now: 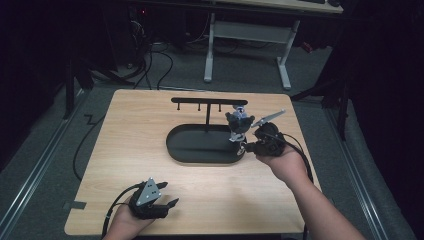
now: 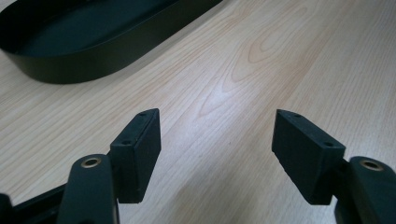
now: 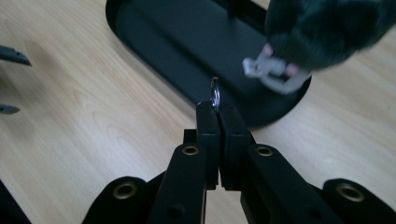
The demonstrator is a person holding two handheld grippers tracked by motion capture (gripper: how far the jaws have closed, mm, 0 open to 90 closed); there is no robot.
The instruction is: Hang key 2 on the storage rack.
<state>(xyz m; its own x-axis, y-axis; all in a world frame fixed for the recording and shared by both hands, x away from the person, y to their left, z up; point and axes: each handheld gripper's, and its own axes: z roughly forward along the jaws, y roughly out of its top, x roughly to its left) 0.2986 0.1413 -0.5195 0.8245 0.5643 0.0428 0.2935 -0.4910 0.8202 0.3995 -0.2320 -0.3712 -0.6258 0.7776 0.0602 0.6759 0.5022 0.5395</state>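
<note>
Right gripper view had your right tongs pinched together on a small metal ring, its dark furry charm dangling upper right over the black tray. Your left tongs gaped empty, low above the table. You needed a steady lift toward the rack's pegs.

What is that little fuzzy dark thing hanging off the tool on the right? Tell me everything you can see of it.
It looks like a small plush keychain, dark grey and fuzzy, with a pale, blurred tag or clasp. A thin metal ring is pinched edge-on between the shut jaws of the right gripper. The toy is over the right end of the black oval tray; whether it touches the tray is unclear.
</note>
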